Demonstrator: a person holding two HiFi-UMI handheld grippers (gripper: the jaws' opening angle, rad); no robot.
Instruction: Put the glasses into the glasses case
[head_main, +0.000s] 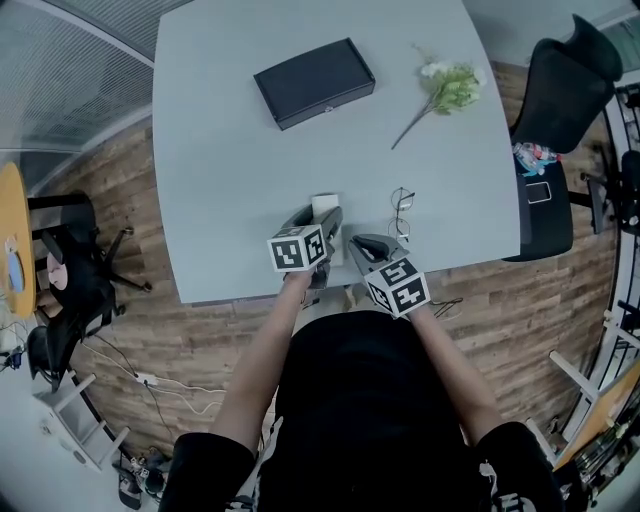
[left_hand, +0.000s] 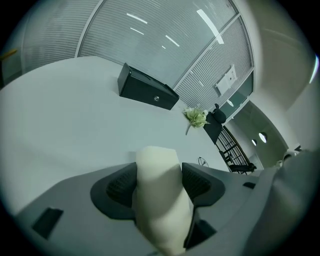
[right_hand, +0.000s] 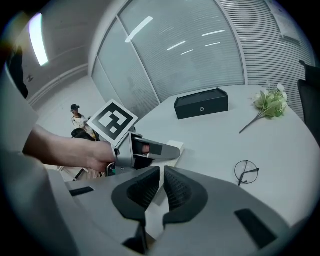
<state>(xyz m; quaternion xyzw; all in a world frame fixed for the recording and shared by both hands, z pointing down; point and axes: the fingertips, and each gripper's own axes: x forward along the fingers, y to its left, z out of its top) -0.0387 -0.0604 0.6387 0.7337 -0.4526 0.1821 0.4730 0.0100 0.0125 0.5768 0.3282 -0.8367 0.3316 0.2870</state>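
Two grippers hover at the near edge of the grey table (head_main: 230, 180). The left gripper (left_hand: 159, 175) is clamped on a cream-coloured object (left_hand: 159, 200), soft-looking and folded; what it is cannot be told. The right gripper (right_hand: 161, 182) carries nothing, its jaws nearly together with only a slim gap between the pads.

The glasses (right_hand: 246, 171) lie flat on the table just beyond and to the right of the right gripper, apart from both tools. A black case (head_main: 314, 82), closed, sits well away at the far side, near a sprig of flowers (head_main: 452, 88).

With thin wire rims and round lenses, the glasses are probably very light, springy and easily bent, and the lenses would be slick and prone to smudging. The bridge, or a temple arm close to its hinge, looks the safest place to pinch, with a gentle squeeze.
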